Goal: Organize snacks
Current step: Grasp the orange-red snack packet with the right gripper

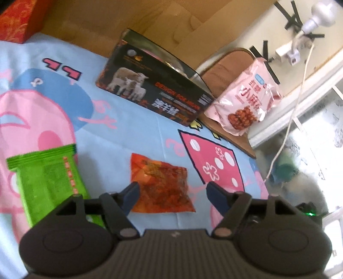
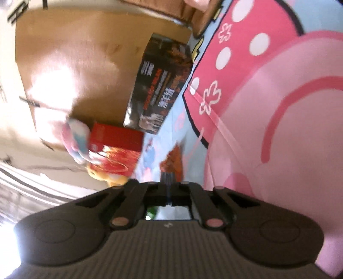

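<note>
Cartoon-printed fabric [image 1: 133, 133] in light blue and pink covers the work surface, with brown cardboard [image 1: 133, 19] standing along its far edge and a white cable [image 1: 298, 103] hanging at the right of the left wrist view. A dark box [image 1: 156, 94] printed with sheep lies on the fabric near the cardboard, its top open. Just beside the box's right end, a pink snack bag [image 1: 246, 100] leans on a brown cushioned surface [image 1: 223, 70]. A red patterned box [image 1: 19, 19] occupies the far left corner. The left gripper [image 1: 171, 192] is spread wide, its blue-padded fingers [image 1: 131, 194] holding nothing. Between and just ahead of them an orange-red snack packet [image 1: 160, 184] lies flat on the fabric; the left finger overlaps the packet's near corner in this view, but contact cannot be confirmed. A green snack packet [image 1: 49, 180] lies flat to the left of that finger, partly hidden behind the gripper body. The right wrist view is rolled sideways and motion-blurred. The right gripper [image 2: 168, 182] has its fingers brought together with no visible gap; whether anything is pinched between them cannot be told. Beyond its tips the orange-red snack packet [image 2: 173, 163] appears as a blurred shape on the fabric, with the dark box [image 2: 160, 85] and a red carton [image 2: 116, 148] farther off beside the cardboard.
</note>
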Tool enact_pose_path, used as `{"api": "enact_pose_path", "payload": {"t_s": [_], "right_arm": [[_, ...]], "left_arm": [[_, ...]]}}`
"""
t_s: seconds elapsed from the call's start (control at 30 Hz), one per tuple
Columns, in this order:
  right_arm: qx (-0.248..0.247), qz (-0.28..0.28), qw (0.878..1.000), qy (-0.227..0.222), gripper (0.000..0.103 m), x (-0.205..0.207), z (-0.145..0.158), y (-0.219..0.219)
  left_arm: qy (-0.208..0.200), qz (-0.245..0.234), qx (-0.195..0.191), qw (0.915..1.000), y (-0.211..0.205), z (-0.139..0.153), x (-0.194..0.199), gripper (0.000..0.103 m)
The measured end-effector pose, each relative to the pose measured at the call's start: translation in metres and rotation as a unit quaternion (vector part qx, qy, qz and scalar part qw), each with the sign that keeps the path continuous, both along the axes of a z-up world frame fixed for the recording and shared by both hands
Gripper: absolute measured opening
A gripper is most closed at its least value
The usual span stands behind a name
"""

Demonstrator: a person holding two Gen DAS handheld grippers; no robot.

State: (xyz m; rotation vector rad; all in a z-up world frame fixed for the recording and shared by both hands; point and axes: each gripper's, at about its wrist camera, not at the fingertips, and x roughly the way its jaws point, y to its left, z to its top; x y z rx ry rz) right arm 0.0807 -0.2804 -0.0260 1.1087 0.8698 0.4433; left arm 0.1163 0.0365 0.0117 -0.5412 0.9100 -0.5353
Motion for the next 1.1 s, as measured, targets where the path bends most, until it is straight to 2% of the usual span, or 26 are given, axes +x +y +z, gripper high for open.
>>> {"api": "enact_pose_path", "payload": {"t_s": [0.1,0.13,0.2,0.23,0.3,0.43,0.5,0.6,0.73,0.8,0.87,1.1], "right_arm": [[-0.077,-0.003,0.997,-0.028,0.008,-0.002,0.015,0.002],[-0.084,0.002,0.996,-0.029,0.009,-0.001,0.016,0.003],[-0.088,0.009,0.996,-0.025,0.017,0.001,0.015,0.008],[-0.091,0.012,0.996,-0.023,0.019,0.001,0.014,0.011],[-0.101,0.019,0.994,-0.028,0.020,0.001,0.015,0.017],[-0.131,0.041,0.990,-0.034,0.020,0.005,0.015,0.029],[-0.147,0.051,0.987,-0.037,0.020,0.008,0.016,0.033],[-0.158,0.053,0.985,-0.042,0.022,0.012,0.015,0.040],[-0.156,0.045,0.986,-0.039,0.026,0.022,0.014,0.045],[-0.152,0.039,0.987,-0.045,0.035,0.023,0.015,0.045],[-0.155,0.027,0.986,-0.051,0.041,0.023,0.017,0.048],[-0.211,0.001,0.975,-0.068,0.041,0.029,0.024,0.065]], "left_arm": [[-0.004,0.020,0.019,0.9996,0.006,0.002,-0.001,0.069],[-0.004,0.023,0.021,0.9995,0.007,0.002,-0.001,0.067],[0.001,0.023,0.025,0.9994,0.007,0.000,0.001,0.055],[0.000,0.022,0.037,0.9991,0.004,-0.001,0.002,0.053],[-0.001,0.013,0.055,0.9984,-0.002,-0.003,0.003,0.038],[-0.008,0.009,0.057,0.9983,-0.006,-0.006,0.002,0.033],[-0.004,0.011,0.052,0.9986,-0.003,-0.008,0.003,0.023],[0.006,0.017,0.041,0.9990,0.005,-0.012,0.005,0.015],[0.009,0.014,0.036,0.9992,0.008,-0.014,0.006,0.013],[0.007,0.010,0.034,0.9993,0.007,-0.014,0.006,0.013],[0.006,0.005,0.031,0.9995,0.006,-0.015,0.007,0.013],[0.002,-0.001,0.022,0.9998,0.004,-0.018,0.009,0.013]]}}
